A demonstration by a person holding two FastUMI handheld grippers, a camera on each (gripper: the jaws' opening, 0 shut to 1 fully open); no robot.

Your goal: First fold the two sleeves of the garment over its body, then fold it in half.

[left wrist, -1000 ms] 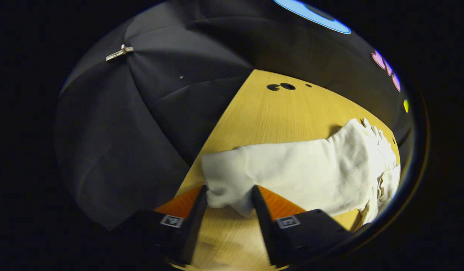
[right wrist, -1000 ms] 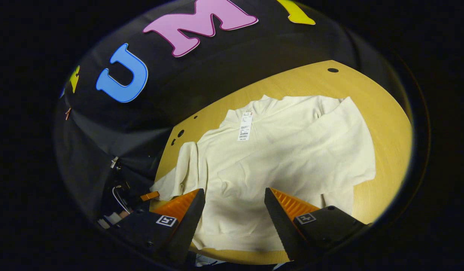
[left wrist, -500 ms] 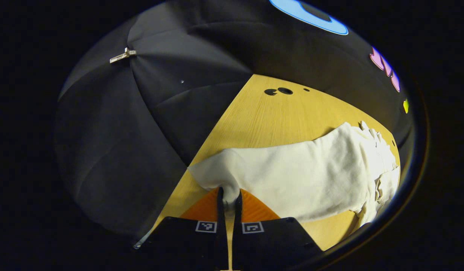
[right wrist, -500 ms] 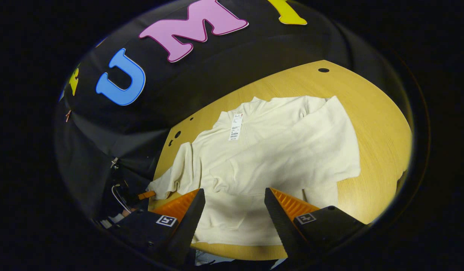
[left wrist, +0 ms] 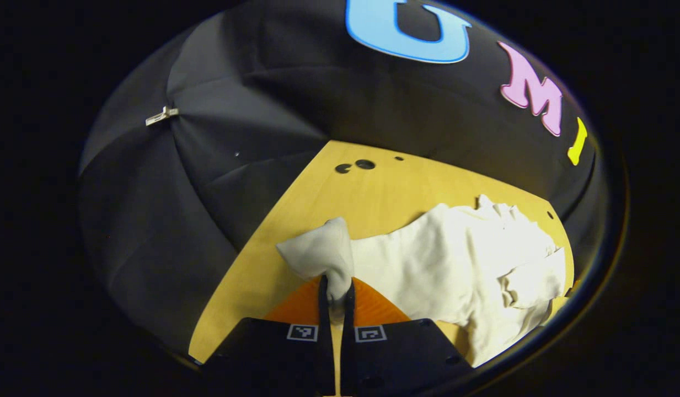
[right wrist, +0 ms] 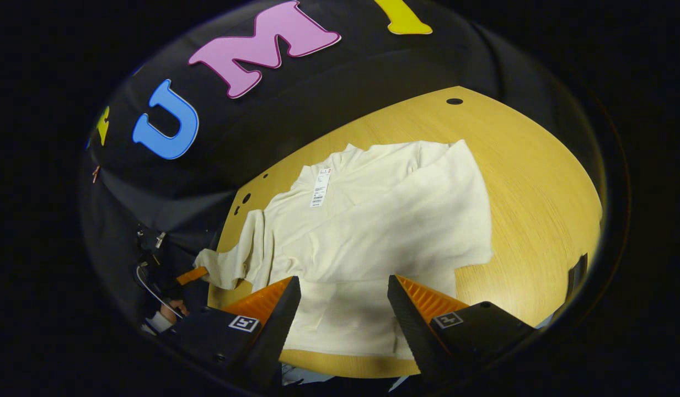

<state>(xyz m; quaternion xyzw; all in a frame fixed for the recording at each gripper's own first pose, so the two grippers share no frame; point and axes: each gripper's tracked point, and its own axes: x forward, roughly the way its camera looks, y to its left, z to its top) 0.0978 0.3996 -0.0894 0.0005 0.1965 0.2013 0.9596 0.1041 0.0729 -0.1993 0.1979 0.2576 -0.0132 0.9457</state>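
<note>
- So, the table [right wrist: 538,182] carries the cream garment [right wrist: 373,220] spread flat, collar toward the booth wall.
- Across the garment's body, one sleeve [right wrist: 428,220] already lies folded; that half of the sleeve step looks done.
- The other sleeve [left wrist: 323,253] sticks out past the garment's opposite side, its cuff lifted off the table; you have yet to bring it over the body, and the fold in half comes after that.
- Your left gripper [left wrist: 335,295] has its jaws closed tight on that cuff.
- Your right gripper [right wrist: 344,309] hovers over the garment's hem, jaws wide apart, holding nothing.
- A tag [right wrist: 319,187] lies near the garment's collar.
</note>
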